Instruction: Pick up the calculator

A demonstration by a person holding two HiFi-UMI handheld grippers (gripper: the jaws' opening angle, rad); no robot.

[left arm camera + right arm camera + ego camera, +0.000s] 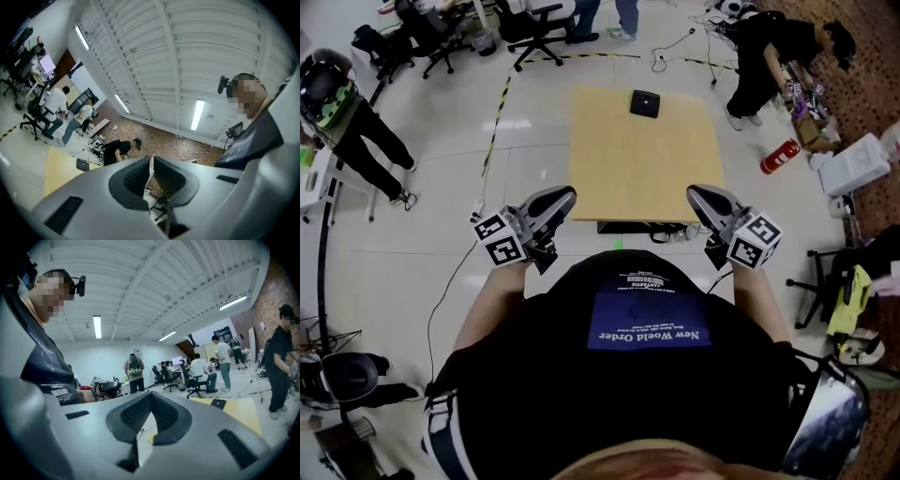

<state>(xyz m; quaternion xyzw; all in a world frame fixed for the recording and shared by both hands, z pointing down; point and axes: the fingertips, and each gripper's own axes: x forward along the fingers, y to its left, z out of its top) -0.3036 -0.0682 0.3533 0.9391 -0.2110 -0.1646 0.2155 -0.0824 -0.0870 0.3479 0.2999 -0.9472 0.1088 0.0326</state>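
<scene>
Calculator [645, 103], dark, lies flat near the far edge of the wooden worktop [637, 178], well apart from both grippers. Left gripper [567, 194] is in the air over the near left corner, jaws together, empty. Right gripper [694, 193] is over the near right corner, jaws also meeting at the tips, empty. Person's torso is below. Red fire extinguisher [778, 157] lies on the floor to the right.

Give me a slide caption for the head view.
Person holds left gripper and right gripper, fingers shut and empty, at the table's near edge; calculator lies untouched near the far edge.
</scene>
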